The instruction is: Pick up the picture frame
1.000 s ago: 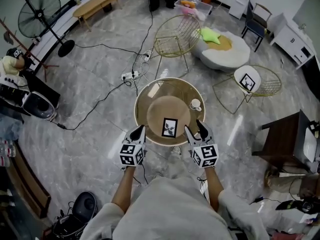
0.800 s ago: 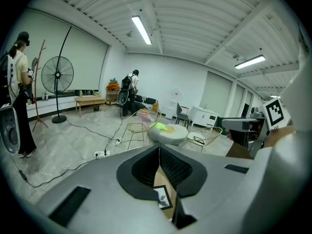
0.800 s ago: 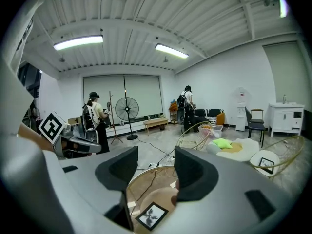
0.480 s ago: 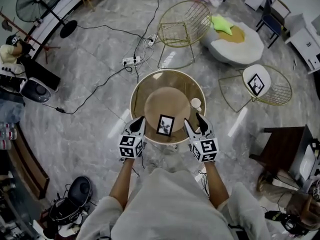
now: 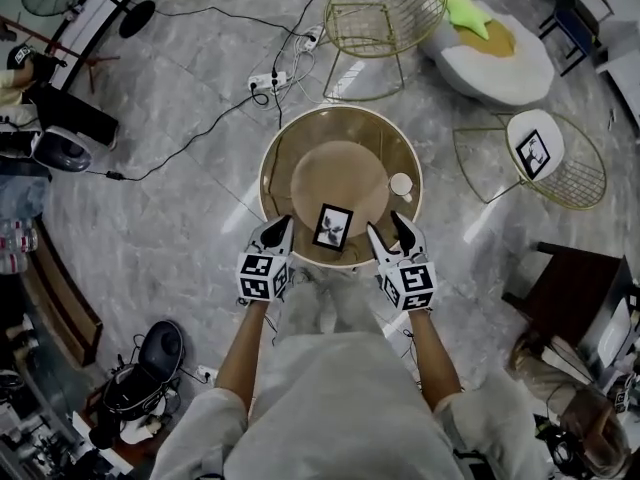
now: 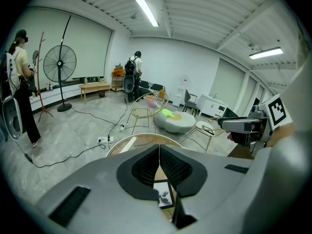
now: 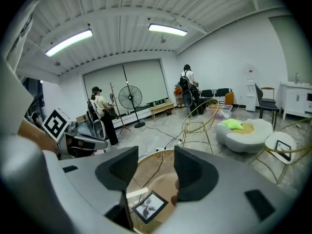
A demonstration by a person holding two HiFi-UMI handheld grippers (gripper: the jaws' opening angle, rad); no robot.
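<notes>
A small black picture frame (image 5: 333,227) with a plant print stands at the near edge of the round glass table (image 5: 275,153). My left gripper (image 5: 275,236) hovers just left of the frame with its jaws closed together and nothing between them. Just right of the frame my right gripper (image 5: 390,236) hangs open and empty. The frame (image 6: 165,196) shows below the closed jaws in the left gripper view. In the right gripper view the frame (image 7: 148,205) lies low between the spread jaws.
A white cup (image 5: 401,185) sits on the table right of the frame. Two gold wire chairs (image 5: 385,13) (image 5: 545,163) stand beyond, the right one holding another framed picture (image 5: 531,152). Cables and a power strip (image 5: 268,79) lie on the floor. A dark side table (image 5: 580,303) is at right.
The head view has shifted so the table sits higher and closer. Both grippers kept their places on either side of the frame, edging slightly toward it.
</notes>
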